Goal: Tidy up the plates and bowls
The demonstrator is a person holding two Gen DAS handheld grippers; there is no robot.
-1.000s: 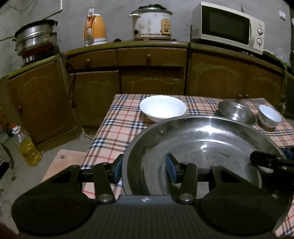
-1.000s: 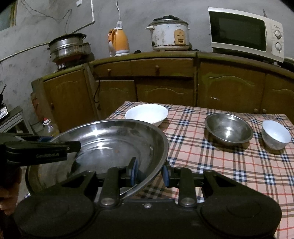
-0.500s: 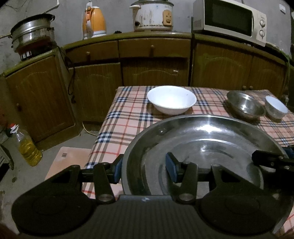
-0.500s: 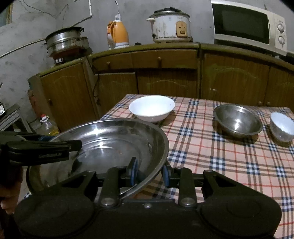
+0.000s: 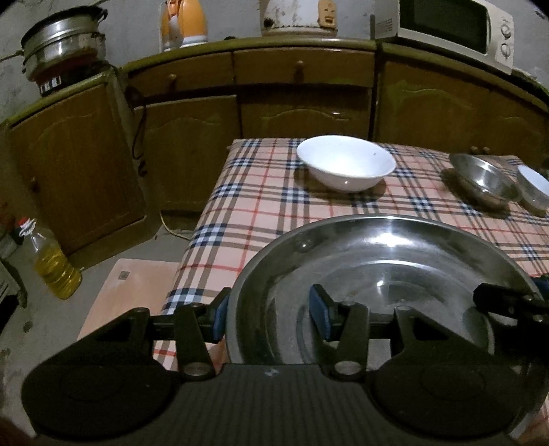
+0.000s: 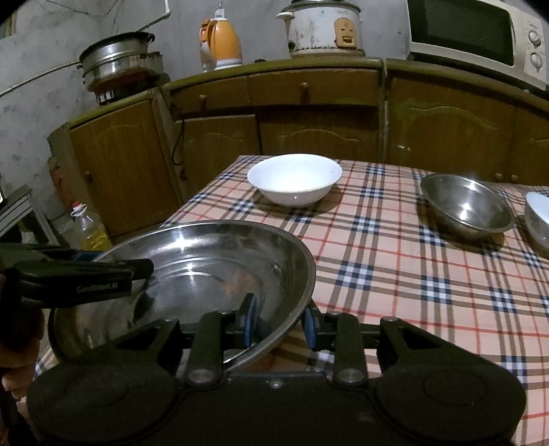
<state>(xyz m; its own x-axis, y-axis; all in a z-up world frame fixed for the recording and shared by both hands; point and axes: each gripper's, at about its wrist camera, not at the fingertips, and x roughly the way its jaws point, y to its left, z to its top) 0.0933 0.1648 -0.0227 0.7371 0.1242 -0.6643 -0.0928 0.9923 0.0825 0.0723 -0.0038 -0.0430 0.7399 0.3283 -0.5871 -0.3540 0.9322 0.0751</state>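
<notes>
A large steel basin (image 5: 377,260) (image 6: 206,260) hangs just over the near left corner of the checked table (image 5: 260,212) (image 6: 394,267). My left gripper (image 5: 269,317) is shut on its left rim, one pad outside and one inside. My right gripper (image 6: 278,324) is shut on the opposite rim in the same way. Each gripper shows at the edge of the other's view. Farther back on the cloth stand a wide white bowl (image 5: 345,163) (image 6: 294,178), a smaller steel bowl (image 5: 483,182) (image 6: 465,206) and a small white bowl (image 5: 535,185) (image 6: 538,216).
Brown cabinets (image 5: 302,113) run behind and left of the table, with a steamer pot (image 6: 116,65), an orange kettle (image 6: 221,43), a rice cooker (image 6: 324,29) and a microwave (image 6: 477,34) on top. An oil bottle (image 5: 55,264) and a pink board (image 5: 130,284) lie on the floor at left.
Both grippers have moved forward and down together with the basin, so the table and the bowls on it look closer. The grip on both rims looks the same.
</notes>
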